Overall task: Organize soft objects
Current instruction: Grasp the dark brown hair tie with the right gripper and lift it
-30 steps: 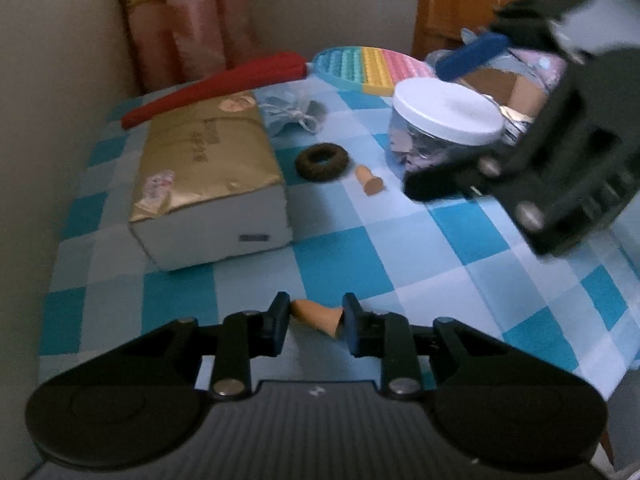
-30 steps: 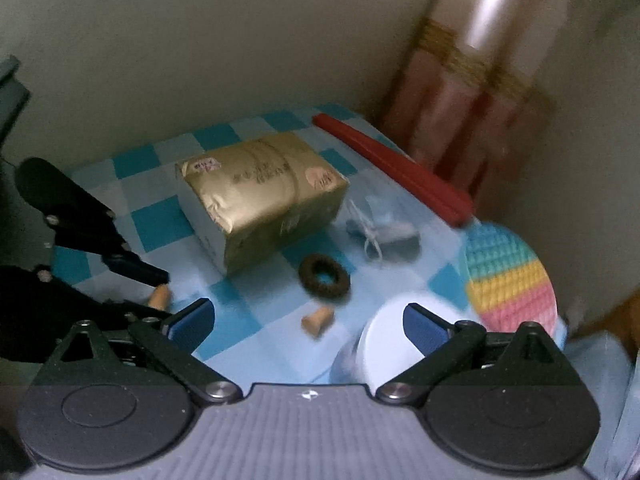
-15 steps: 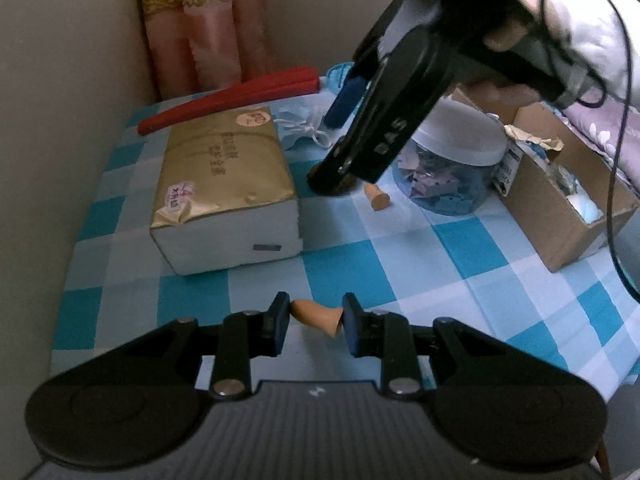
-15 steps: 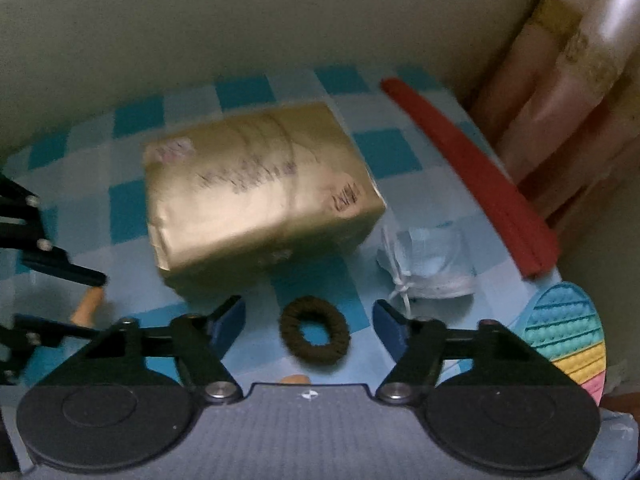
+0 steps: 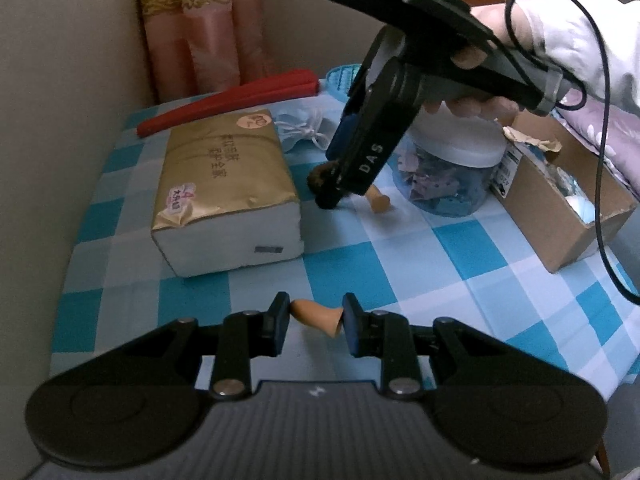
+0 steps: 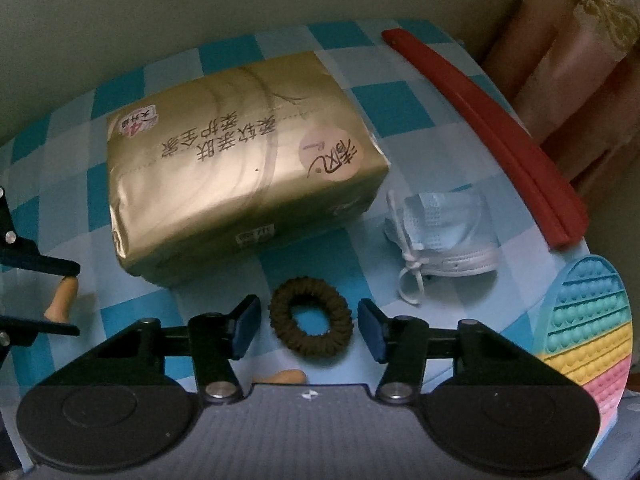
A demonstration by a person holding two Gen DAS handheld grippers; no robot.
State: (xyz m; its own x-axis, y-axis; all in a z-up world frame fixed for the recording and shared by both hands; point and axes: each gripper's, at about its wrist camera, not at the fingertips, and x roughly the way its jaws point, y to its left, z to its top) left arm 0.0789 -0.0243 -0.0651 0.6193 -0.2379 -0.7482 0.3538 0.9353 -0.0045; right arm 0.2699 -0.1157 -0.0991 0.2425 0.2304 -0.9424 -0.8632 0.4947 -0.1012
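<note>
Left gripper [image 5: 313, 322]: we see it clamped on an orange earplug [image 5: 318, 316], pads pressing both ends, low over the blue checked tablecloth [image 5: 400, 264].

Right gripper [image 6: 310, 328]: pointed steeply down, jaws have just been closing; a dark brown hair scrunchie [image 6: 311, 327] lies on the cloth between the blue pads, small gaps visible either side, so we note no pinch yet. From the left wrist view, a person's hand [image 5: 480, 100] in a pale sleeve holds this tool.

Outward: second orange earplug [image 5: 378, 201] just beside the scrunchie. Gold-wrapped tissue pack [image 6: 240, 160] just behind. Folded blue face mask [image 6: 444, 236] right of the pack in the right wrist view, red strip [image 6: 500, 136] beyond, rainbow pop mat [image 6: 584, 320] at the edge. Lidded clear jar [image 5: 452, 176] and open cardboard box [image 5: 560, 216] on the far side.
</note>
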